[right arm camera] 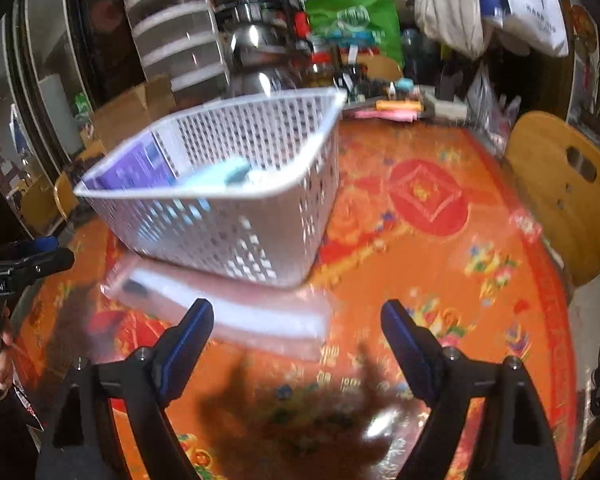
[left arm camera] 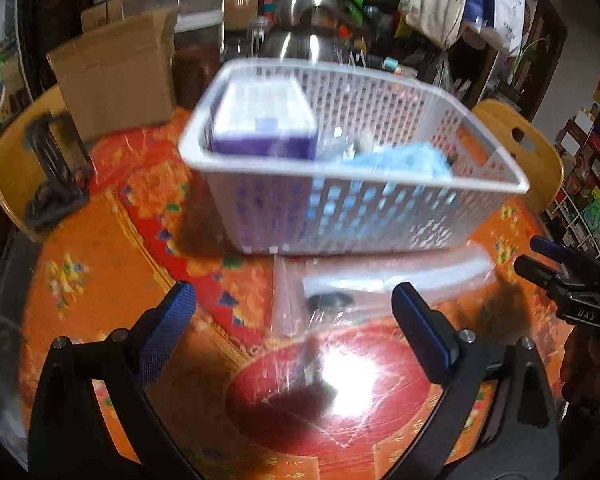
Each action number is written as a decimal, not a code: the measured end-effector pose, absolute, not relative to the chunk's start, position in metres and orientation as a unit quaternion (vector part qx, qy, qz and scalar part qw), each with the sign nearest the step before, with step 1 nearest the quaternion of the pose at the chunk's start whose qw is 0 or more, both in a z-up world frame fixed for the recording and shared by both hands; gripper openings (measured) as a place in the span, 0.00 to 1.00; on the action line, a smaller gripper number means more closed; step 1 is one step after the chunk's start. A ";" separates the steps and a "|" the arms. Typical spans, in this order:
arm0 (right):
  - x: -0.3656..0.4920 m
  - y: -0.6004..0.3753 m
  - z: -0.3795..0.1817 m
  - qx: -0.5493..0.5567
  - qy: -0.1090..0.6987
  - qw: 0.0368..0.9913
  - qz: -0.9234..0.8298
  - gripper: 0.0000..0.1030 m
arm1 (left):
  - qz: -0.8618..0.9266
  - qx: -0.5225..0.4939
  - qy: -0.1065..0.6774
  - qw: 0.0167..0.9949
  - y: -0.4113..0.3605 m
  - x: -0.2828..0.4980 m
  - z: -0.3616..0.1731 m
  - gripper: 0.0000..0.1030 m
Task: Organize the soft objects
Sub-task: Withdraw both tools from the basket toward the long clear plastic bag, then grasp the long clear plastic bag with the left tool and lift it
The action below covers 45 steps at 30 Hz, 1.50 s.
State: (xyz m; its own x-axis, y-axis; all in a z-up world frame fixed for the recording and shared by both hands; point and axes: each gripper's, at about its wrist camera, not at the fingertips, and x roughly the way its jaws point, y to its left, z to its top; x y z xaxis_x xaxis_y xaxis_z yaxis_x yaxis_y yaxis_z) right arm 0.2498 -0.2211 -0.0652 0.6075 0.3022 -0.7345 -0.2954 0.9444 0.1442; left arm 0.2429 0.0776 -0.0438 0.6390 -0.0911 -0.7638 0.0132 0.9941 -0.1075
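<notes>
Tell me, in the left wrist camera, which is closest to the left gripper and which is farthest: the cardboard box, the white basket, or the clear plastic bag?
Counting out from the left gripper:
1. Clear plastic bag, flat on the table right ahead of the fingers.
2. White basket, standing just behind the bag.
3. Cardboard box, far back on the left, beyond the basket.

The left gripper (left arm camera: 294,316) is angling downward in front of the white basket (left arm camera: 352,216), its 2 blue-padded fingers (left arm camera: 168,332) spread wide and empty. The right gripper (right arm camera: 298,334) is pointing down beside it, jaws equally wide, gripping nothing.
</notes>
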 end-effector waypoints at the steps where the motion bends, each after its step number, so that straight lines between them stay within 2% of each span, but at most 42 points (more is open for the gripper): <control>1: 0.251 -0.220 -0.071 0.004 0.416 0.894 0.168 0.83 | -0.029 -0.047 0.430 0.901 0.077 0.245 -0.052 0.95; 10: 0.260 -0.213 -0.105 -0.002 0.443 0.880 0.172 0.83 | -0.029 -0.053 0.484 0.873 0.080 0.282 -0.117 0.95; 14: 0.264 -0.208 -0.114 -0.015 0.452 0.875 0.174 0.83 | -0.033 -0.055 0.487 0.871 0.078 0.287 -0.125 0.94; 26: 0.277 -0.192 -0.121 -0.035 0.453 0.872 0.179 0.71 | -0.051 -0.037 0.490 0.869 0.054 0.302 -0.140 0.92; 27: 0.276 -0.191 -0.121 -0.039 0.452 0.873 0.179 0.69 | -0.050 -0.033 0.488 0.871 0.053 0.303 -0.141 0.89; 30: 0.275 -0.190 -0.120 -0.041 0.449 0.875 0.178 0.61 | -0.044 -0.018 0.484 0.874 0.049 0.308 -0.143 0.72; 36: 0.274 -0.194 -0.120 -0.043 0.446 0.877 0.175 0.46 | -0.052 -0.005 0.471 0.881 0.033 0.302 -0.141 0.46; 38: 0.272 -0.194 -0.120 -0.043 0.446 0.876 0.177 0.40 | -0.059 -0.002 0.468 0.882 0.027 0.301 -0.140 0.42; 40: 0.270 -0.194 -0.119 -0.040 0.447 0.874 0.188 0.23 | -0.064 0.000 0.466 0.883 0.021 0.297 -0.138 0.36; 45: 0.263 -0.190 -0.118 -0.045 0.442 0.875 0.191 0.16 | -0.071 -0.005 0.462 0.884 0.016 0.287 -0.134 0.30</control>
